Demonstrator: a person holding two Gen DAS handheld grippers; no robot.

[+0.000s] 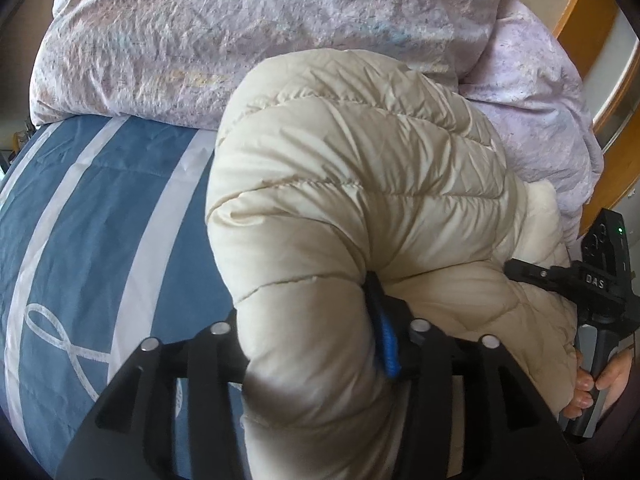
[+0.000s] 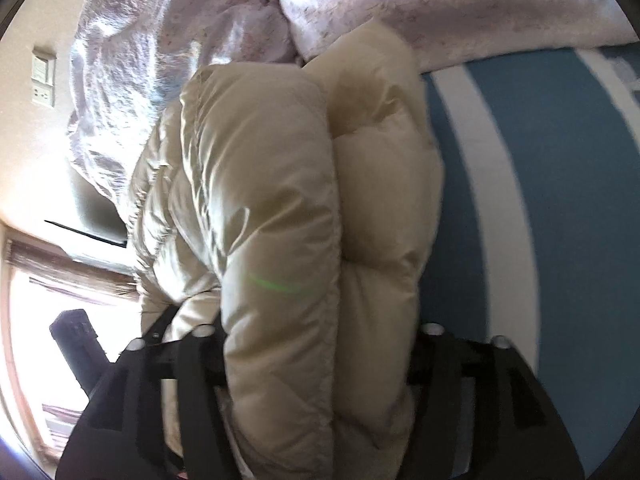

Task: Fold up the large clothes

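cream quilted down jacket (image 1: pixel 360 184) lies bunched on the blue, white-striped bed cover (image 1: pixel 100 208), against the lilac duvet (image 1: pixel 240 32) at its far edge. left gripper (image 1: pixel 316 344) and right gripper (image 2: pixel 320 360) both straddle puffy folds, jaws parted; whether pads press, i cannot tell.

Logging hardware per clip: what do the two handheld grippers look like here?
Both the left gripper and right gripper are black, with slotted linkage frames and round silver pins. The left one has a ribbed blue pad on one finger. The right gripper's body carries a white DAS label, a small green light and a grey handle.
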